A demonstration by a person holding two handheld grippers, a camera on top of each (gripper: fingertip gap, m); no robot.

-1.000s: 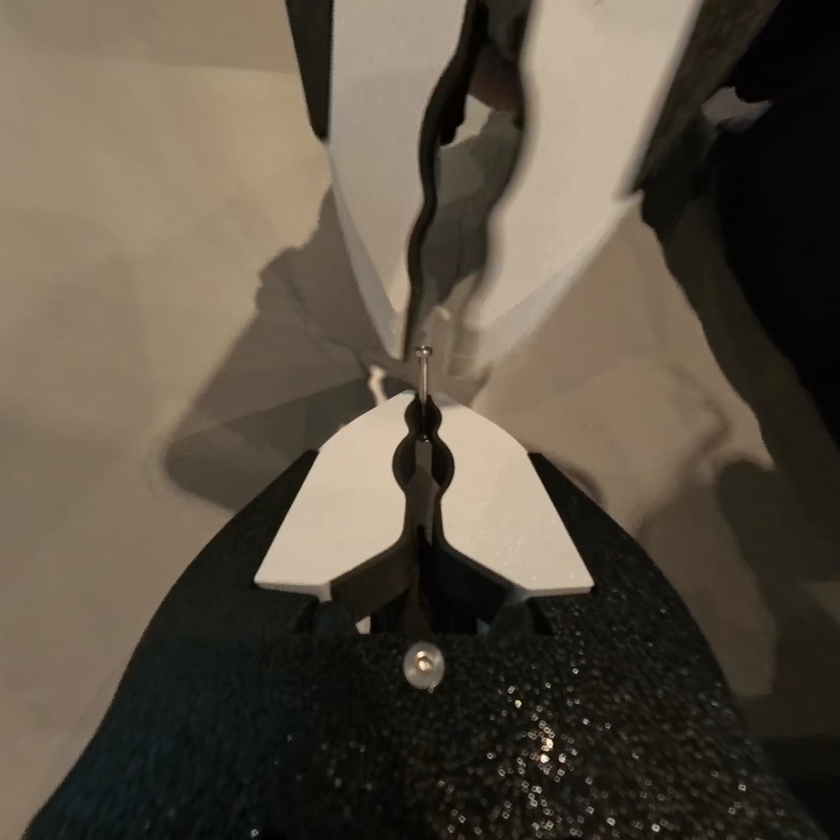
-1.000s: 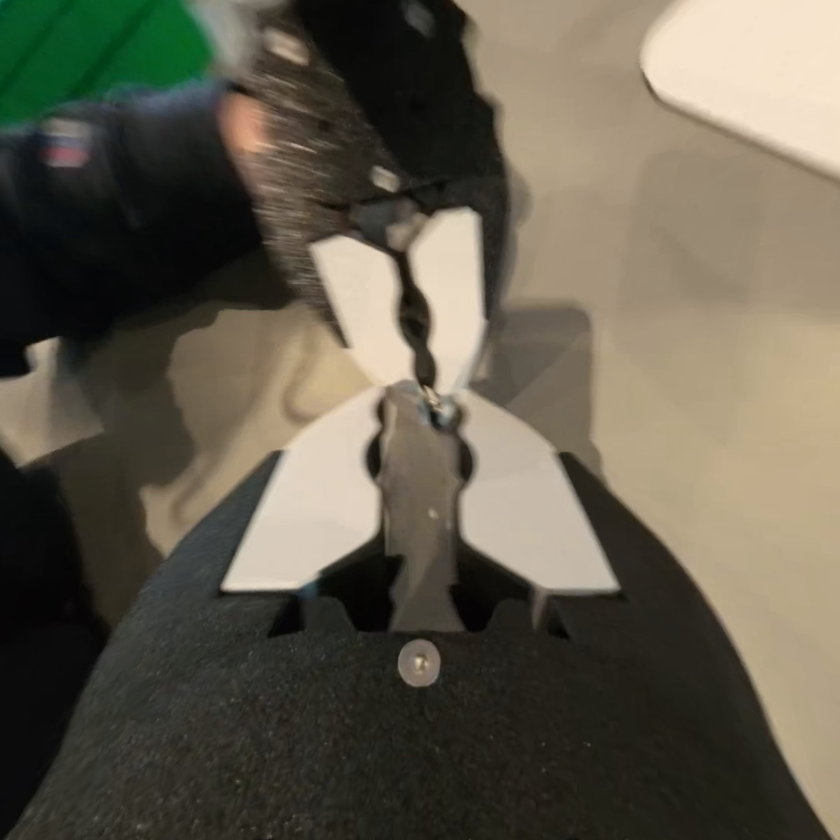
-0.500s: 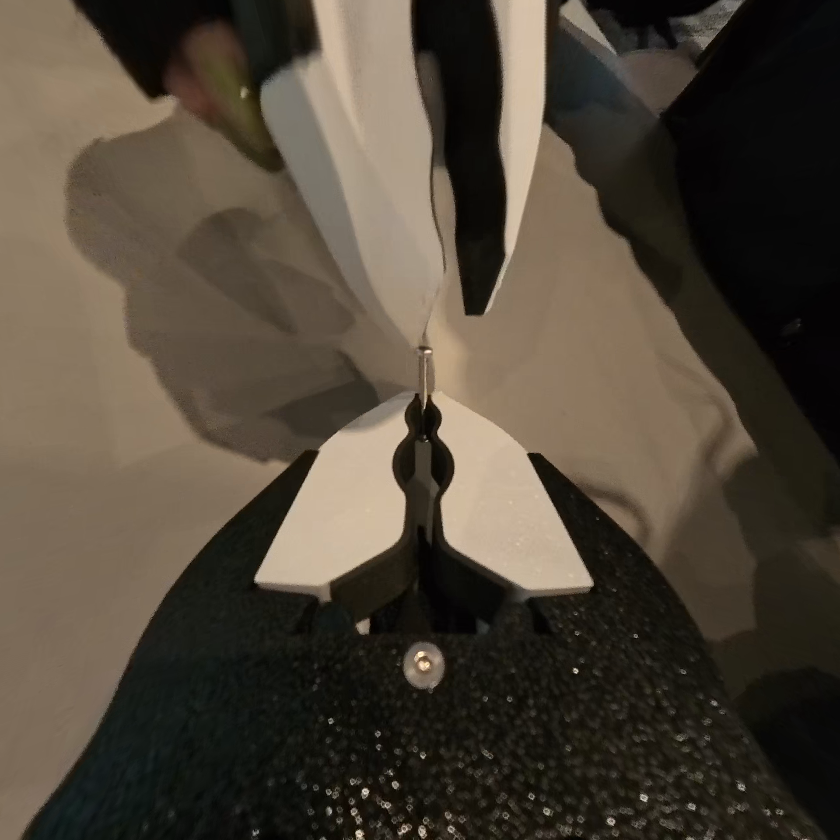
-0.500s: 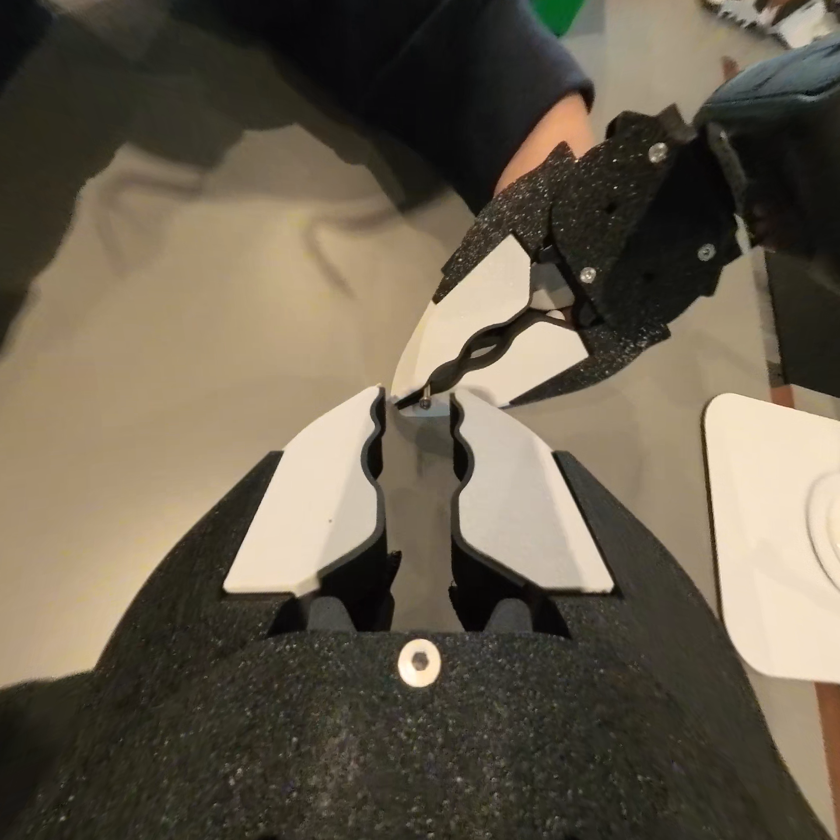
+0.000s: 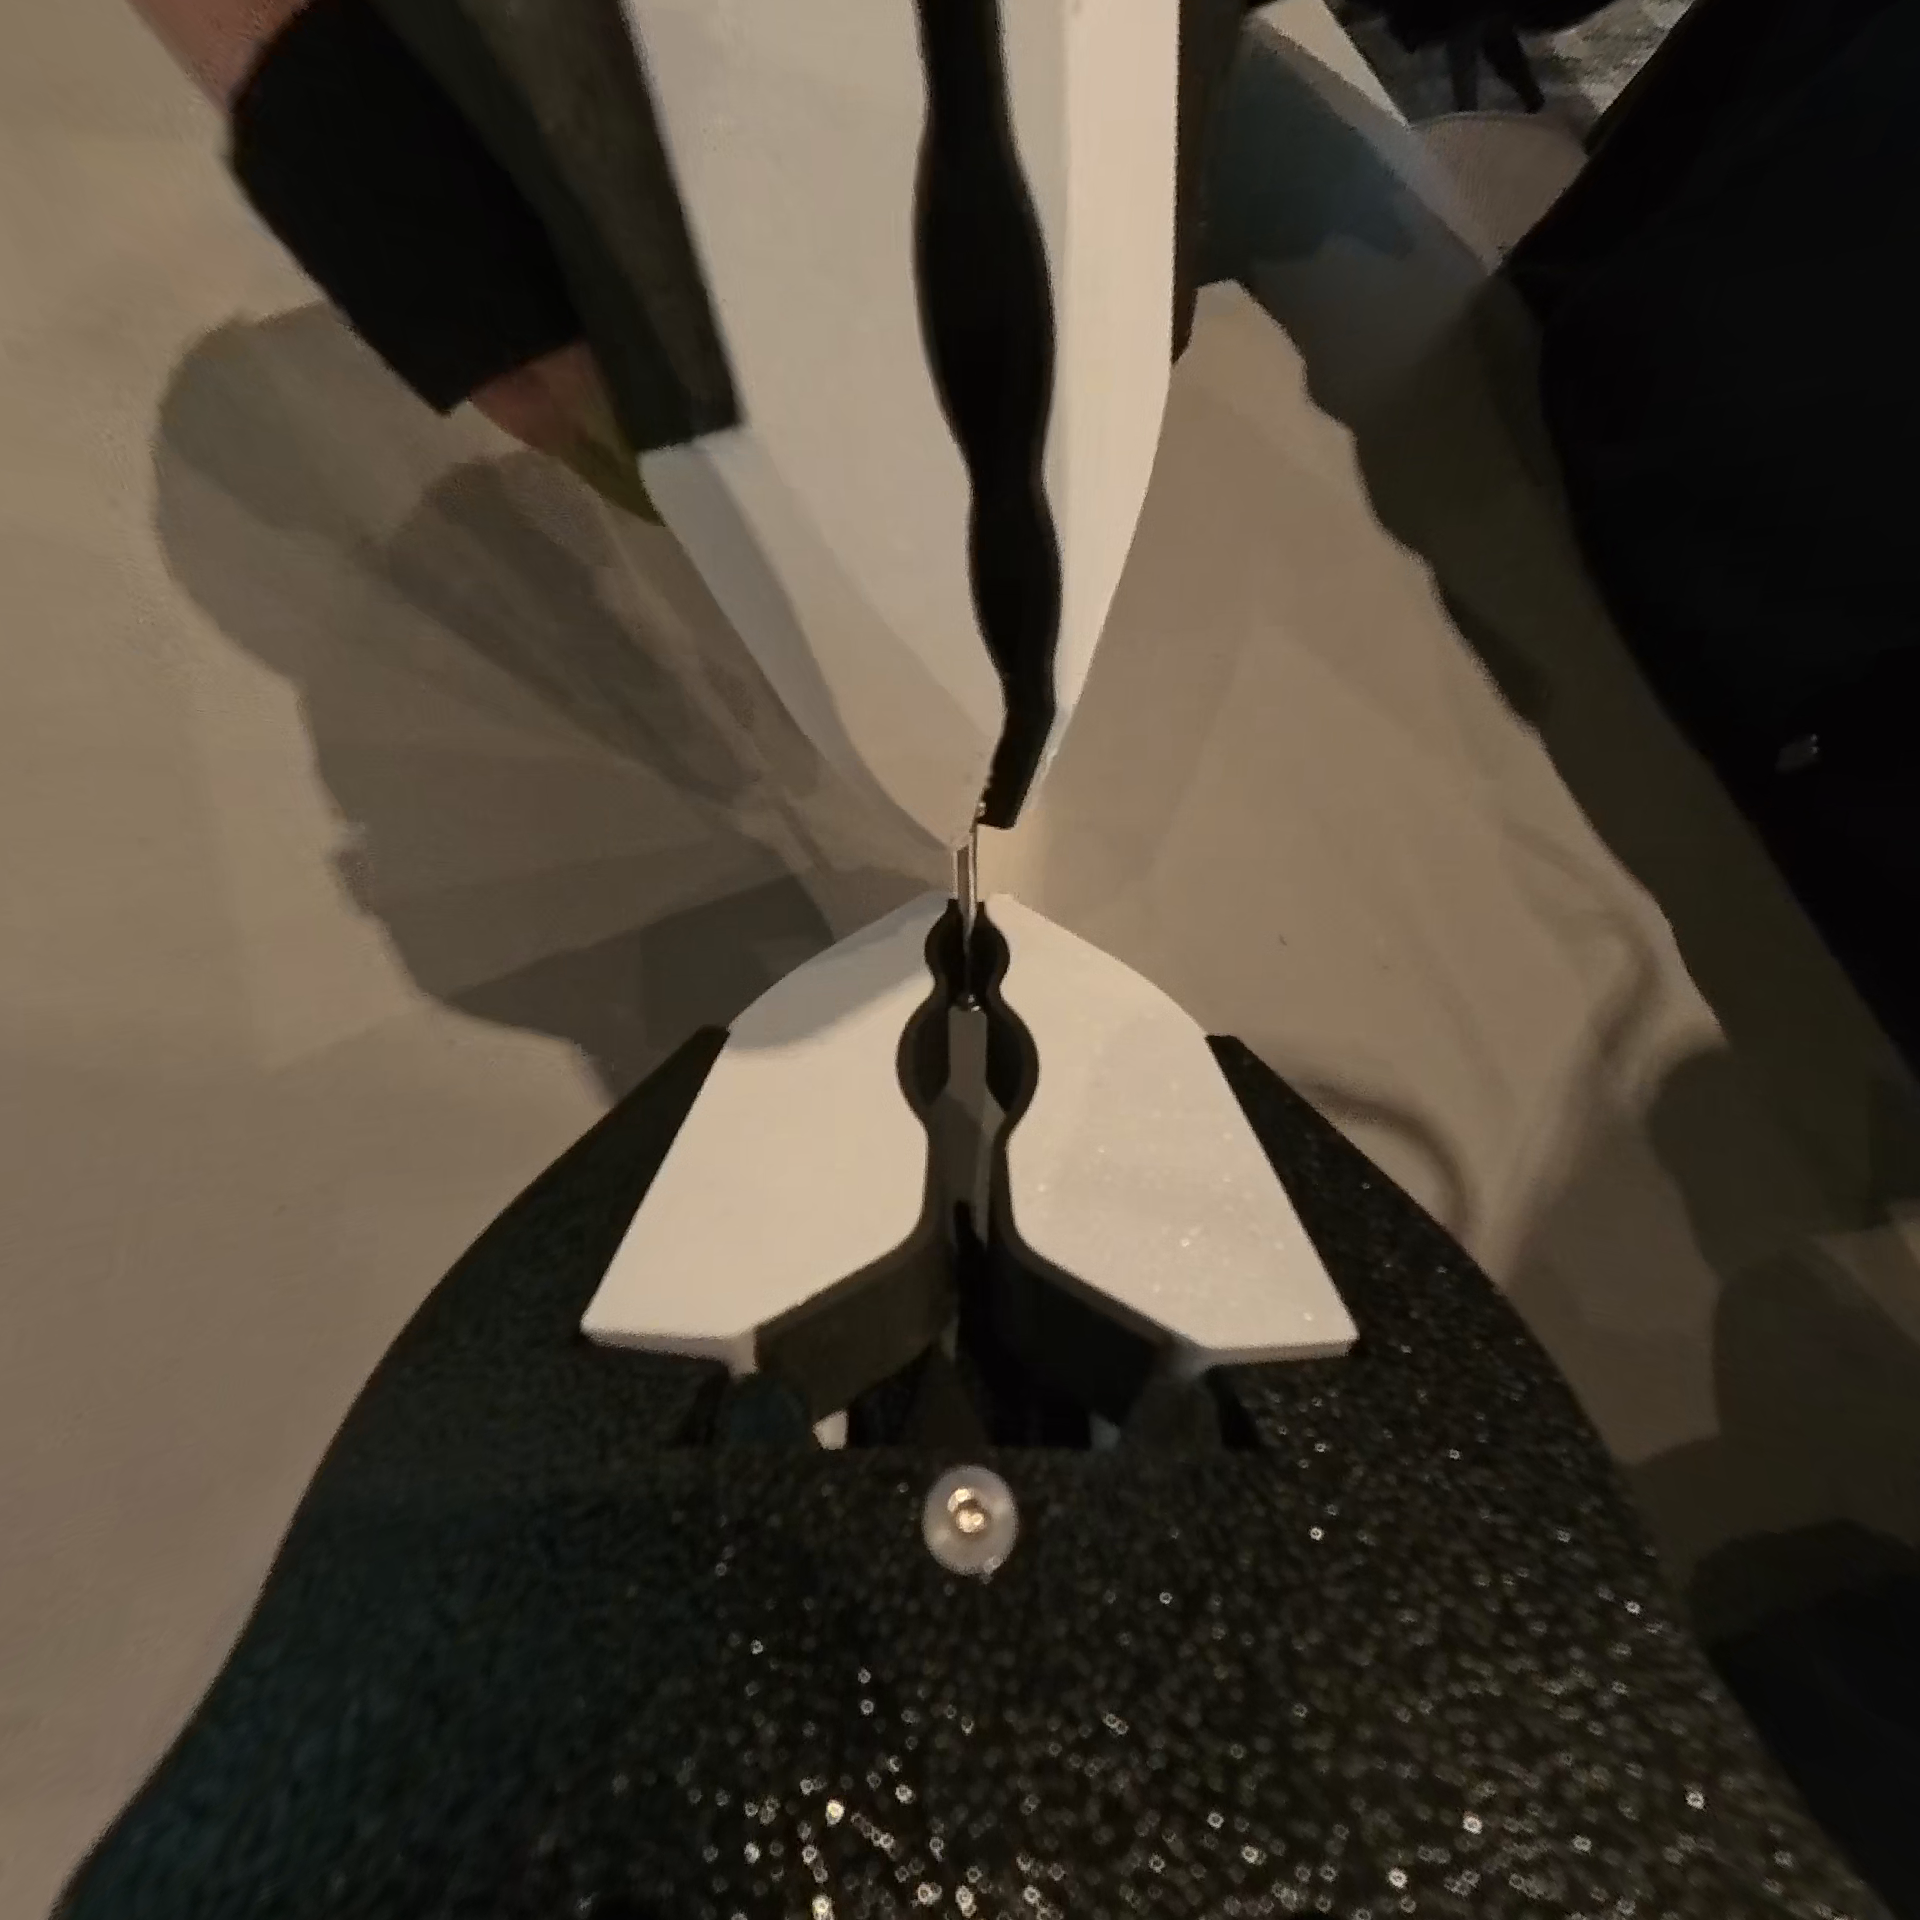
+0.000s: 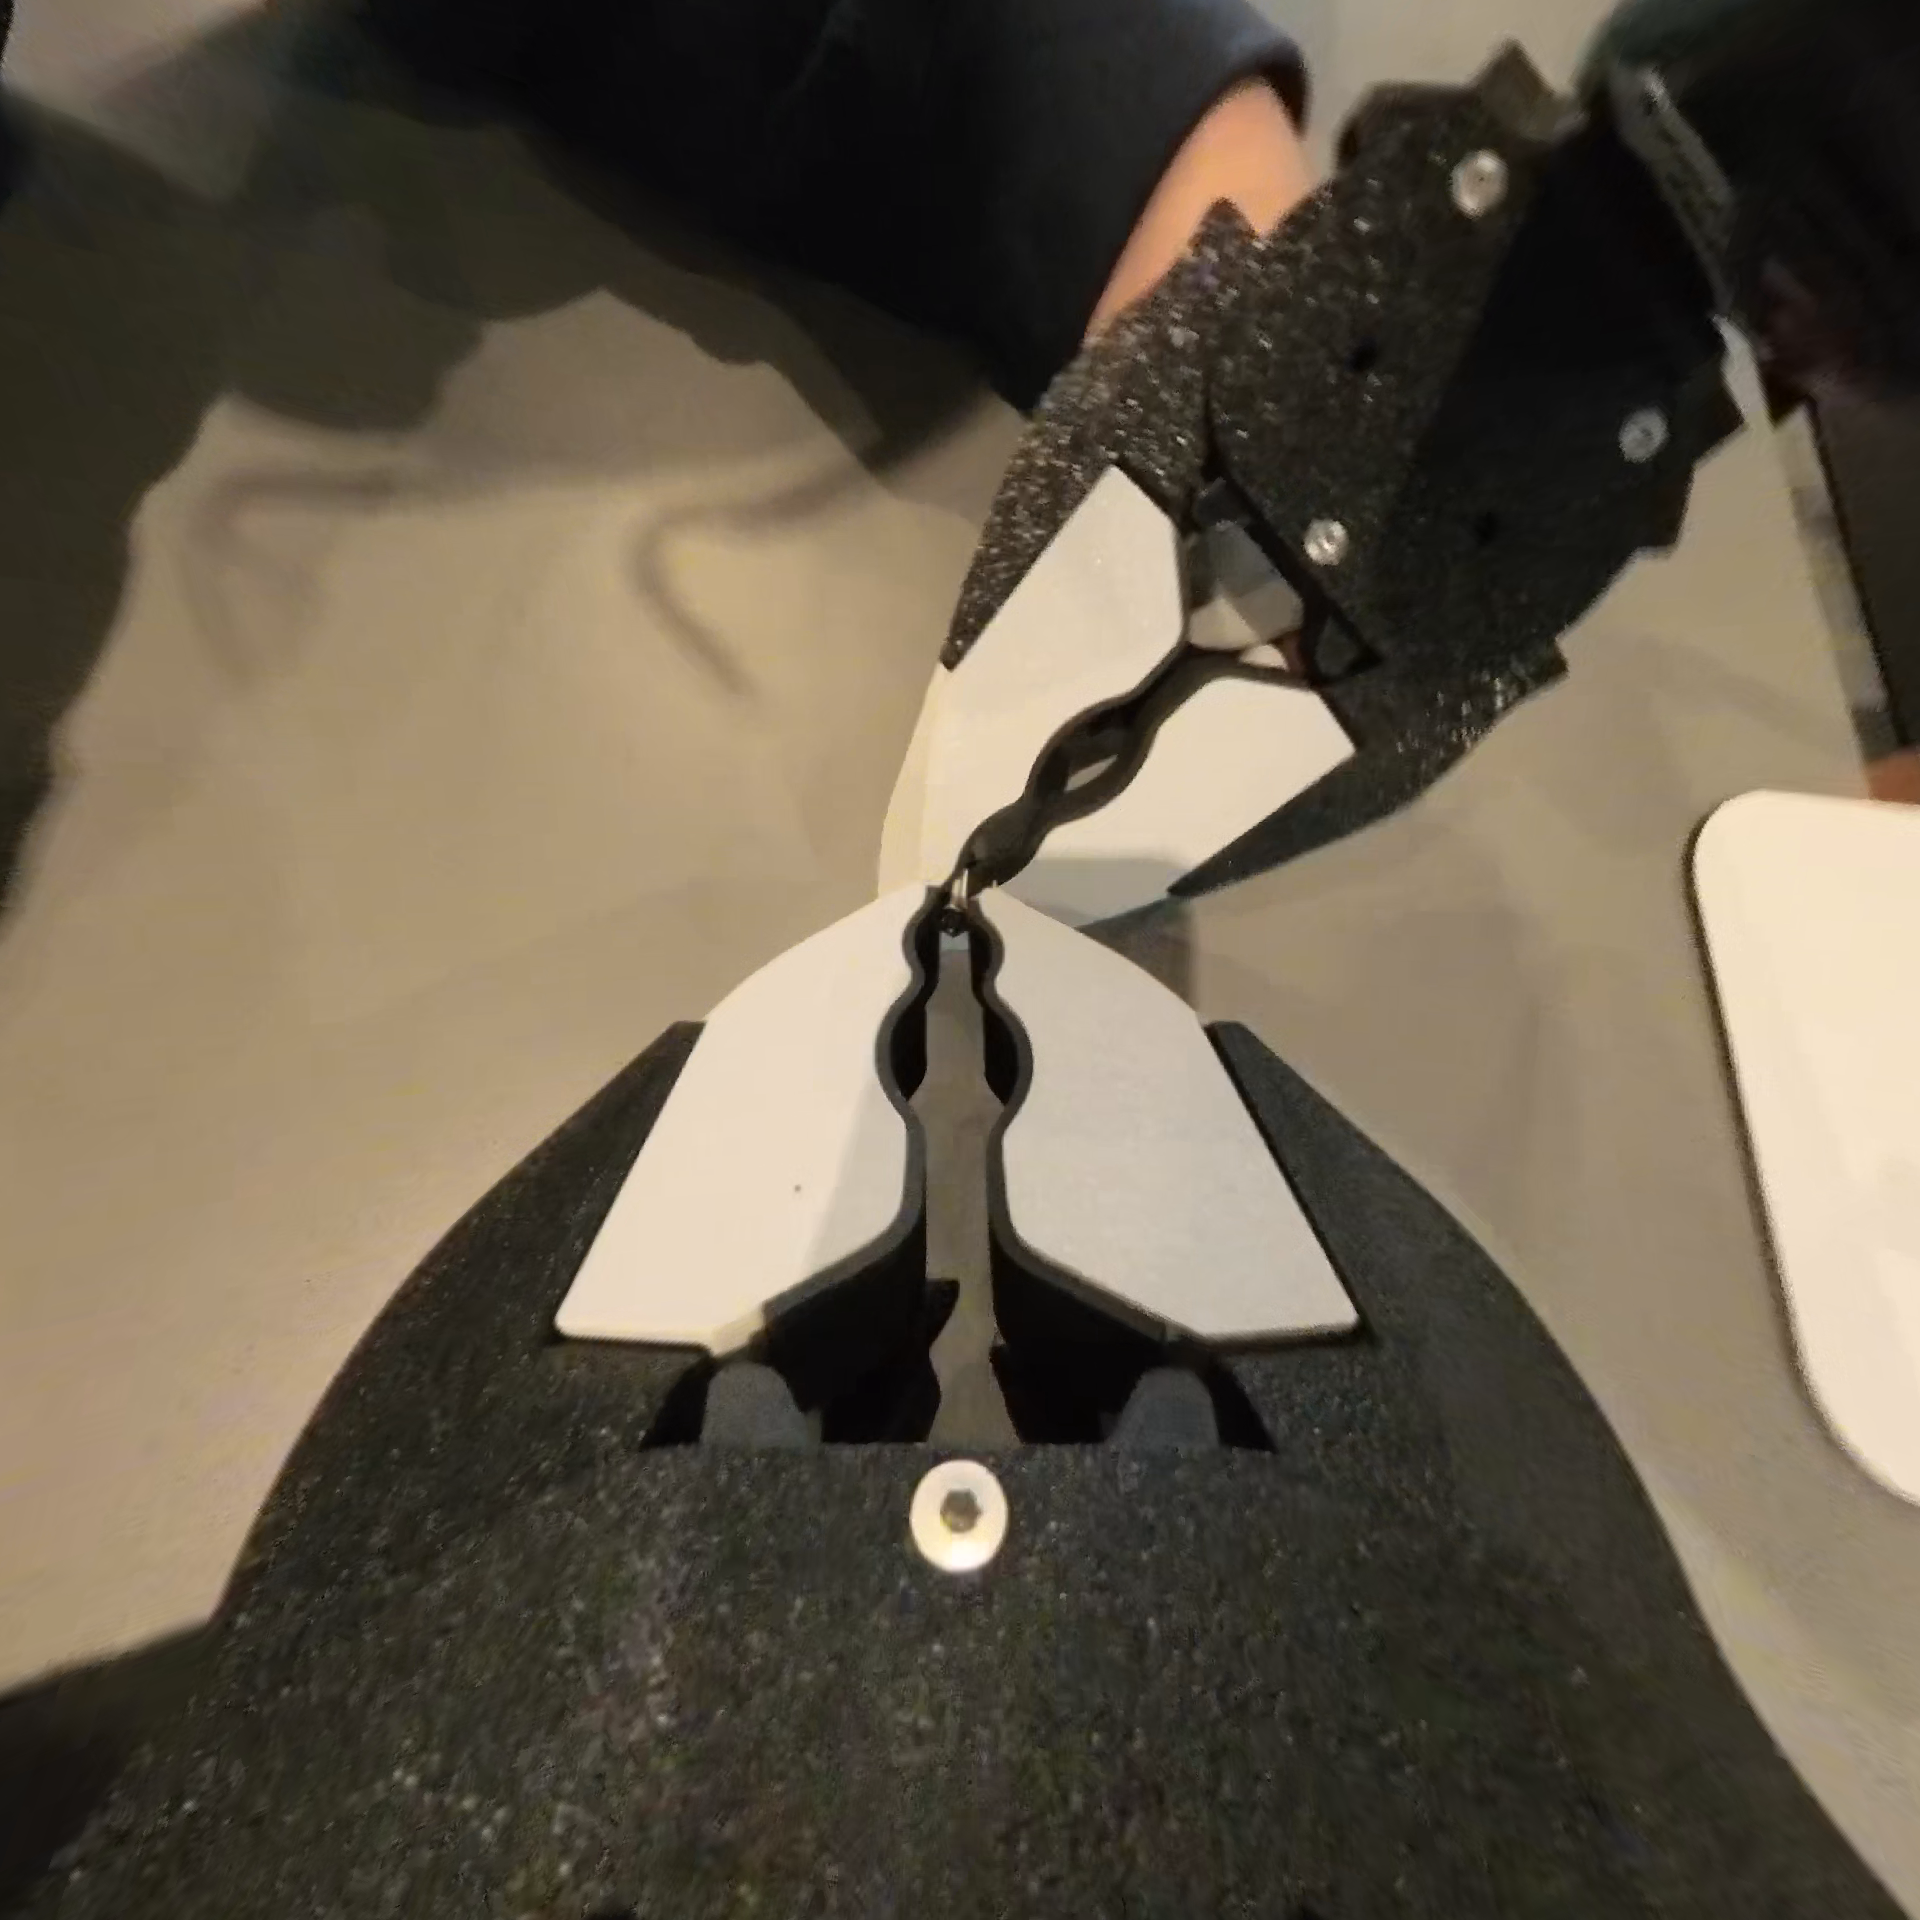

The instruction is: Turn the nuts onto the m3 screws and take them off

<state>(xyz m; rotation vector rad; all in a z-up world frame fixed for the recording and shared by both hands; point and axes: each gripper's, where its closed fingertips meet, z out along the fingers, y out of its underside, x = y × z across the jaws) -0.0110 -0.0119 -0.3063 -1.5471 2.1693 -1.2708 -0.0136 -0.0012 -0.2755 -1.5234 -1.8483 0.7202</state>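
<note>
Your right gripper (image 6: 954, 920), spread wide half a second earlier, had narrowed onto the nut (image 6: 950, 918) while the left gripper (image 5: 968, 906) pinched the screw (image 5: 966, 878), so turning could resume.

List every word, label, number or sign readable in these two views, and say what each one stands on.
None. No writing shows on the left hand-held gripper, the right hand-held gripper, the screw, the white tray or the beige table. The black housings carry only plain bolt heads.
</note>
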